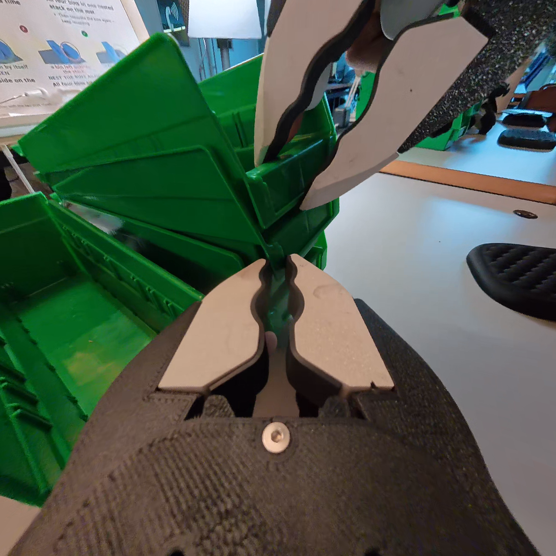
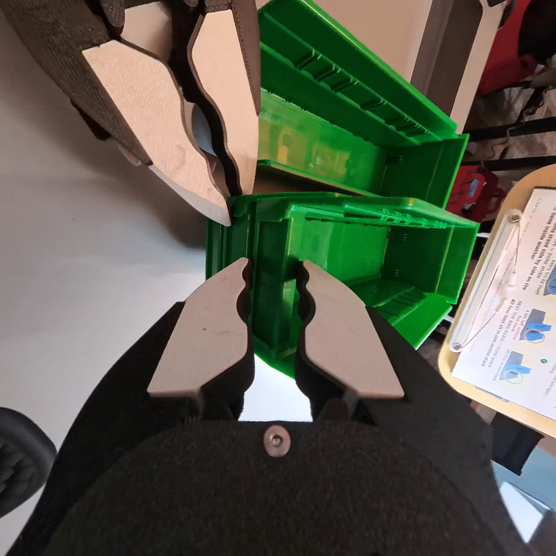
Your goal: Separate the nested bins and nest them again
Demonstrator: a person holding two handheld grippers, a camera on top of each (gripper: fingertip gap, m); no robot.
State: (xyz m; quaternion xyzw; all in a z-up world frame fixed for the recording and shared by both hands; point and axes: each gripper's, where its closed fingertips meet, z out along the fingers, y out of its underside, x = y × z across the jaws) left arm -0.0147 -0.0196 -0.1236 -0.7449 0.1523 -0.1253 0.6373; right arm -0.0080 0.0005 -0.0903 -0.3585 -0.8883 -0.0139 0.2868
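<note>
In the left wrist view, the left gripper [image 1: 277, 264] clamps the green bin stack's [image 1: 144, 168] rim on the white table [image 1: 421, 270]. In the right wrist view, the right gripper [image 2: 275, 269] straddles the inner bin's [image 2: 391, 255] front wall; pull steadily apart, avoid twisting.

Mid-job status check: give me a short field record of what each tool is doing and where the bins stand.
left tool: shut on a rim corner of the nested bins
right tool: around the front lip of the nested bins, firm clamp unclear
separate bin: open, beside the stack
surface: white table
nearby: black pad, instruction sheet
</note>
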